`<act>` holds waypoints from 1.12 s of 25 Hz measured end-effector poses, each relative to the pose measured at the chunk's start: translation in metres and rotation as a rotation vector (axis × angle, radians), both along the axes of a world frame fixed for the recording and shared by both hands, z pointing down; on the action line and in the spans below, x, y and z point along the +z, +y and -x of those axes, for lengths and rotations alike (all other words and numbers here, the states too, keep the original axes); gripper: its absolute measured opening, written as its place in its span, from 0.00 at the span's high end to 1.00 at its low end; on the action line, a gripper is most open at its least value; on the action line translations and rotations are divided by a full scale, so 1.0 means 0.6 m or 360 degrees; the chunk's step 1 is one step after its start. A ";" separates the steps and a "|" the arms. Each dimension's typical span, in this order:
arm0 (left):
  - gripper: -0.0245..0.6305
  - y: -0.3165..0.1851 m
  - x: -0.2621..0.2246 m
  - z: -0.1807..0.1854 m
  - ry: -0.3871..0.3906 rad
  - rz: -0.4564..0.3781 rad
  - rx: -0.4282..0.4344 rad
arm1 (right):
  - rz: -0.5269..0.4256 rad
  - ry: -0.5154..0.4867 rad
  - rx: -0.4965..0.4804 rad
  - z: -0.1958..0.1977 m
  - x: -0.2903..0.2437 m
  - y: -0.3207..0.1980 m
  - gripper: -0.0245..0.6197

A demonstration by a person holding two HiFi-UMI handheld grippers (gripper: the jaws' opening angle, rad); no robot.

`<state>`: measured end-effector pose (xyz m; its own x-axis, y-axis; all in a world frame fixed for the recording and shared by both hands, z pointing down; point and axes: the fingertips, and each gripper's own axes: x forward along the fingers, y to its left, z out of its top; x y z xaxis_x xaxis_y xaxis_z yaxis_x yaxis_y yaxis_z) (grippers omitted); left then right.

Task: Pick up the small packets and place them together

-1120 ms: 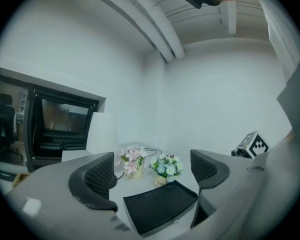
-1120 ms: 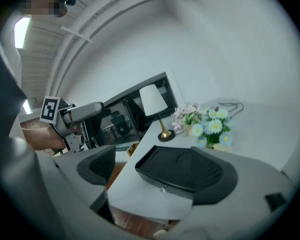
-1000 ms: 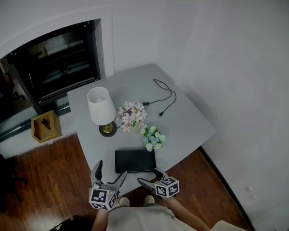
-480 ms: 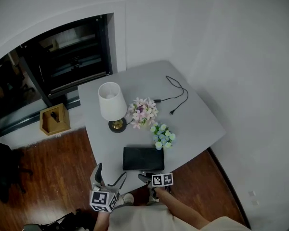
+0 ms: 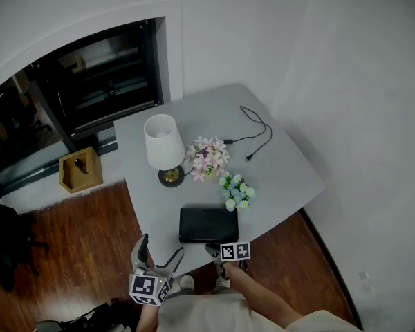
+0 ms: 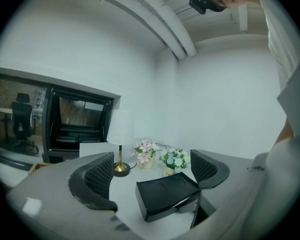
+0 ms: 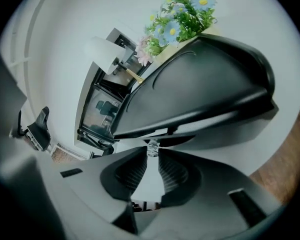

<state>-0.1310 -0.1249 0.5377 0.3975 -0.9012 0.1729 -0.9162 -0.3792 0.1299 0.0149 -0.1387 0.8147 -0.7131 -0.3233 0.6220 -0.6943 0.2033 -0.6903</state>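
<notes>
Head view: the left gripper (image 5: 160, 249) is hovering off the worktop's (image 5: 280, 178) near edge, and the right gripper (image 5: 213, 247) is reaching the black box (image 5: 207, 225) there. Left gripper view: its jaws are standing apart. Right gripper view: its jaws have just been closing and are pinching a small packet (image 7: 152, 149) under the box's near lip.

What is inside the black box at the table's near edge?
Its inside is hidden: the black box shows only its top and sides, and no packets are in view. The right gripper has jaws that have just been closing on a small shiny knob at its front.
</notes>
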 end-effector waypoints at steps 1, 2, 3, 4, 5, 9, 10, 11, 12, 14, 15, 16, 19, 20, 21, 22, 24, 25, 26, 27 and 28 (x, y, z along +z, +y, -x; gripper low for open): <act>0.26 0.000 -0.001 -0.002 -0.0001 -0.0003 0.0009 | 0.0000 0.0001 -0.0018 0.001 0.000 0.009 0.86; 0.26 0.001 0.000 -0.005 -0.0002 -0.0004 0.0019 | 0.0001 0.0005 -0.0041 0.002 0.001 0.021 0.86; 0.26 0.002 0.000 -0.007 -0.0003 -0.0003 0.0029 | 0.0004 0.0012 -0.0067 0.002 0.001 0.035 0.86; 0.26 0.003 0.001 -0.009 -0.0005 0.0000 0.0038 | 0.0009 0.0020 -0.0094 0.003 0.001 0.050 0.86; 0.26 0.005 0.003 -0.011 -0.0005 0.0004 0.0045 | 0.0016 0.0026 -0.0118 0.003 0.002 0.066 0.86; 0.26 0.015 0.014 -0.018 -0.0002 0.0029 0.0075 | 0.0059 0.0048 -0.0192 0.006 0.005 0.129 0.86; 0.26 0.017 0.019 -0.020 -0.0005 0.0038 0.0086 | 0.0073 0.0052 -0.0207 0.007 0.008 0.143 0.86; 0.26 0.019 0.024 -0.023 -0.0007 0.0048 0.0098 | 0.0088 0.0056 -0.0219 0.008 0.011 0.155 0.86; 0.26 0.021 0.030 -0.026 -0.0010 0.0057 0.0111 | 0.0101 0.0062 -0.0229 0.008 0.014 0.166 0.86; 0.26 0.025 0.040 -0.033 -0.0015 0.0073 0.0138 | 0.0111 0.0073 -0.0241 0.009 0.018 0.182 0.86; 0.26 0.026 0.044 -0.036 -0.0018 0.0079 0.0151 | 0.0101 0.0073 -0.0240 0.009 0.019 0.186 0.86; 0.26 0.026 0.047 -0.040 -0.0022 0.0085 0.0164 | 0.0084 0.0073 -0.0236 0.009 0.018 0.187 0.86; 0.26 0.025 0.052 -0.048 -0.0019 0.0094 0.0186 | 0.0018 0.0152 -0.0274 0.004 0.022 0.185 0.86; 0.26 0.024 0.051 -0.050 -0.0016 0.0093 0.0188 | -0.0008 0.0210 -0.0325 0.000 0.024 0.190 0.80; 0.26 0.024 0.049 -0.051 -0.0012 0.0091 0.0189 | -0.0032 0.0259 -0.0390 -0.005 0.024 0.199 0.79; 0.26 0.022 0.046 -0.051 -0.0004 0.0088 0.0187 | -0.0053 0.0282 -0.0451 -0.008 0.021 0.210 0.79; 0.26 0.019 0.041 -0.050 0.0035 0.0083 0.0173 | -0.0106 0.0243 -0.0510 -0.014 0.004 0.229 0.79; 0.26 0.016 0.037 -0.050 0.0059 0.0076 0.0164 | -0.0159 0.0199 -0.0499 -0.018 -0.013 0.230 0.79; 0.26 0.013 0.032 -0.050 0.0074 0.0066 0.0158 | -0.0244 0.0153 -0.0461 -0.024 -0.037 0.224 0.79; 0.26 0.010 0.027 -0.051 0.0080 0.0054 0.0156 | -0.0359 0.0114 -0.0399 -0.030 -0.068 0.209 0.79; 0.26 0.006 0.021 -0.052 0.0079 0.0040 0.0157 | -0.0491 0.0088 -0.0323 -0.039 -0.104 0.189 0.79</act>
